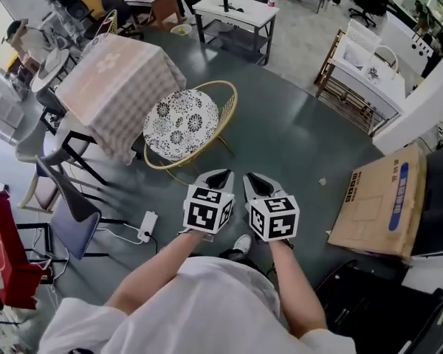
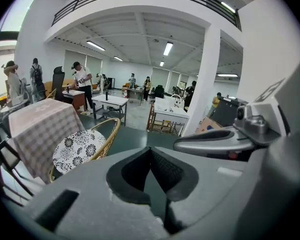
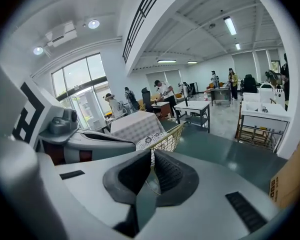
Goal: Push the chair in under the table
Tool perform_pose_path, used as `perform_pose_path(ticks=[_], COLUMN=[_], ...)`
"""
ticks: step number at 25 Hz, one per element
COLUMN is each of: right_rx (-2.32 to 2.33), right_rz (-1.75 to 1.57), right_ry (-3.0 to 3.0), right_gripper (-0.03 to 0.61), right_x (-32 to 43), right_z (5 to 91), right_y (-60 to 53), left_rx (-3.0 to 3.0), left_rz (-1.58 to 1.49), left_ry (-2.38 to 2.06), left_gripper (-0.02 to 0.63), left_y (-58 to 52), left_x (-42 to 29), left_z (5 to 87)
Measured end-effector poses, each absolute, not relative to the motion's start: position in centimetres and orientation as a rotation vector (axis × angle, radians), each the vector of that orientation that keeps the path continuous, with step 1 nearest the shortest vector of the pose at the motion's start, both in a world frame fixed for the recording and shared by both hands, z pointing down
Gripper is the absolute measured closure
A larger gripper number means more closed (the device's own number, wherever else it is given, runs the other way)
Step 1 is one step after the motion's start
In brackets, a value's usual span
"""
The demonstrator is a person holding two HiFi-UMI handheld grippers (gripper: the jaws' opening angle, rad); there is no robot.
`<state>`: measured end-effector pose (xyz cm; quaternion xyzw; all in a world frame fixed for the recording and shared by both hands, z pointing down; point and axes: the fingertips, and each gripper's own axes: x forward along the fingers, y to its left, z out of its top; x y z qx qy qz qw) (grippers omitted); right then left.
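Fingers (image 1: 214,180) together, left gripper (image 1: 223,173) and right gripper (image 1: 251,176) tilt toward chair (image 1: 183,122).

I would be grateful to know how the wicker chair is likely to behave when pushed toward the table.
The chair looks light: its open wicker frame is thin, so it probably slides easily on the smooth floor. Its thin legs could catch and tip it if pushed high. The loose-looking cushion may shift.

Two tongs are showing, left tongs (image 1: 220,175) and right tongs (image 1: 254,178); one wicker chair (image 1: 181,122), one clothed counter (image 1: 115,84) and one cardboard box (image 1: 380,202) are standing.
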<state>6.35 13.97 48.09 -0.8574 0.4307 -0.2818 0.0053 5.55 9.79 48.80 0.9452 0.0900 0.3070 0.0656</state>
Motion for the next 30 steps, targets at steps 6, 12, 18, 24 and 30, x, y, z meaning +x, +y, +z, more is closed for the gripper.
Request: perform_pose_path(ticks=[6, 12, 18, 24, 30], right_rx=[-2.692, -2.727, -2.741, -2.736, -2.681], right_rz=[-0.893, -0.902, -0.903, -0.889, -0.797], right_ry=[1.583, 1.807, 2.062, 2.421, 2.869], right_gripper=[0.574, 0.574, 0.572, 0.572, 0.572], right_x=[8.4, 10.9, 14.9, 19.2, 23.1], right_z=[48.9, 49.9, 52.0, 54.3, 56.1], right_y=[12.8, 11.0, 8.3, 4.7, 2.2], left_rx=[2.855, 2.848, 2.794, 2.782, 2.77], left_rz=[0.963, 0.994, 1.053, 1.116, 1.274], left_ry=[0.1, -0.016, -0.083, -0.129, -0.079], left_gripper=[0.609, 0.609, 0.609, 0.598, 0.509], left_y=[7.6, 5.2, 3.5, 0.4, -1.1], left_x=[6.2, 7.4, 10.5, 15.2, 17.4], left_z=[49.6, 50.8, 53.4, 56.1, 58.1])
